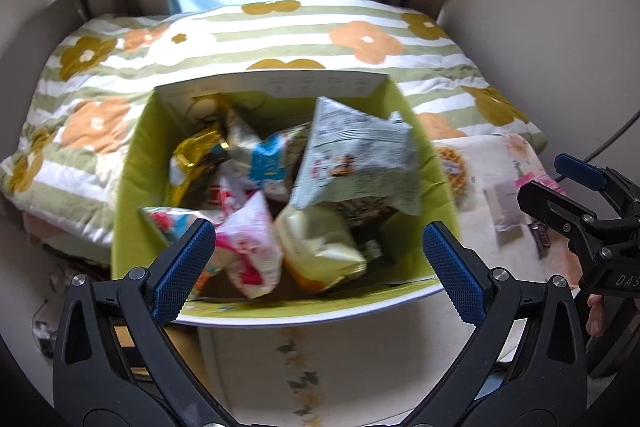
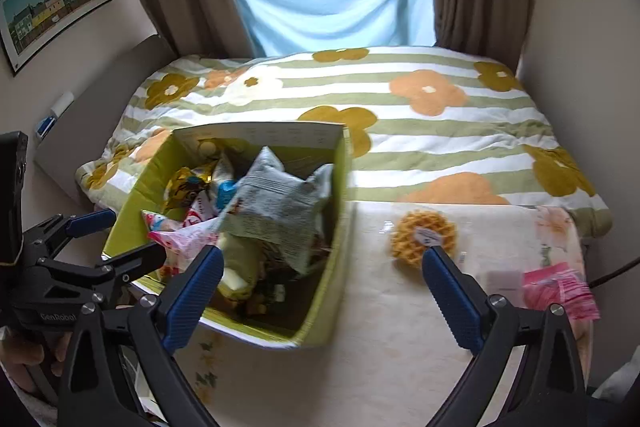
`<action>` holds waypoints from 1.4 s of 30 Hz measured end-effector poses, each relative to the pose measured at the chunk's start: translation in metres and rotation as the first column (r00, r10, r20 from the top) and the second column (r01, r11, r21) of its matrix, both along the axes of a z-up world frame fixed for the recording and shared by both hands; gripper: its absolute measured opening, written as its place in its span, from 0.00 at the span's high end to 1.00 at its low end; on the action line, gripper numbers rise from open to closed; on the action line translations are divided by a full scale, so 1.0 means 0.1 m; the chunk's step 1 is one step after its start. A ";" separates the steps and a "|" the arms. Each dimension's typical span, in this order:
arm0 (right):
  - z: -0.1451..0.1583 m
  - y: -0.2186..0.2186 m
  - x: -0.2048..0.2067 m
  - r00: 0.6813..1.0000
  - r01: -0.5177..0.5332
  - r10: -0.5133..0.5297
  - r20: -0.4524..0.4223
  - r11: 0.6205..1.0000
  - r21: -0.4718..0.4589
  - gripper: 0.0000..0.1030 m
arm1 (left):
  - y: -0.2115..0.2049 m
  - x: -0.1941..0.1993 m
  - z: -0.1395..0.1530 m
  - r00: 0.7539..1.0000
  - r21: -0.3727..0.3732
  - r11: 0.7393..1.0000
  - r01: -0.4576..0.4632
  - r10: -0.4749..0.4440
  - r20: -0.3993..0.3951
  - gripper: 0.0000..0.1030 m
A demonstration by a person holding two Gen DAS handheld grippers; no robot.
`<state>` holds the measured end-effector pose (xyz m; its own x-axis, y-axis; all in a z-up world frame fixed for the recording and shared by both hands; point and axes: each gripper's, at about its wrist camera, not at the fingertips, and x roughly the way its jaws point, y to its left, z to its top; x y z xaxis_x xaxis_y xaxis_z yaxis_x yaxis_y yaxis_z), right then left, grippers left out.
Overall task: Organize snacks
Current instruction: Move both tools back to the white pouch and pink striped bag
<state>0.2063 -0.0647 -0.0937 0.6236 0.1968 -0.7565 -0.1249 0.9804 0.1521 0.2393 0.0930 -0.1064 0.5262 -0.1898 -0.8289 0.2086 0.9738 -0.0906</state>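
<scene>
A green cardboard box [image 1: 138, 163] full of snack bags stands on a cream cloth; it also shows in the right wrist view [image 2: 336, 211]. A grey-green bag [image 1: 356, 155] lies on top of the pile, also seen from the right wrist [image 2: 276, 203]. A wrapped waffle [image 2: 422, 237] and a pink packet [image 2: 556, 287] lie on the cloth right of the box. My left gripper [image 1: 320, 267] is open and empty above the box's near edge. My right gripper [image 2: 322, 291] is open and empty, over the box's right wall and the cloth.
A bed with a striped flower quilt [image 2: 400, 115] lies behind the box. Curtains and a blue cloth [image 2: 332, 3] hang at the window. A framed picture [image 2: 56, 3] hangs on the left wall. A cable [image 2: 616, 271] runs at the right.
</scene>
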 end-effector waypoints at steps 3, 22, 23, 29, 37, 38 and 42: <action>0.03 -0.31 -0.11 0.999 0.030 -0.030 0.015 1.000 -0.009 0.04 | -0.31 -0.04 0.03 0.999 -0.004 1.000 0.030 -0.030 0.009 0.00; -0.23 -2.29 -0.37 0.990 0.135 -0.137 -0.042 0.990 -0.037 0.04 | -2.54 -0.08 -0.61 0.983 -0.064 0.993 0.096 -0.104 -0.149 0.00; -0.27 -2.35 -0.34 0.989 0.133 -0.135 -0.052 0.991 -0.033 0.04 | -2.62 -0.09 -0.67 0.981 -0.066 0.994 0.091 -0.101 -0.164 0.00; -0.57 -2.61 -0.18 0.988 0.092 -0.097 -0.122 0.995 -0.042 0.04 | -3.01 -0.04 -1.04 0.973 -0.048 0.996 0.071 -0.080 -0.215 0.00; -1.02 -2.71 0.07 0.972 0.069 -0.080 -0.221 0.996 -0.056 0.04 | -3.26 0.14 -1.46 0.957 -0.023 0.996 0.088 -0.091 -0.274 0.00; -1.08 -2.72 0.10 0.969 0.070 -0.082 -0.235 0.996 -0.059 0.04 | -3.28 0.17 -1.50 0.956 -0.023 0.996 0.090 -0.092 -0.279 0.00; -1.27 -2.74 0.26 0.950 0.057 -0.073 -0.304 0.997 -0.060 0.04 | -3.32 0.27 -1.63 0.949 -0.020 0.996 0.088 -0.090 -0.302 0.00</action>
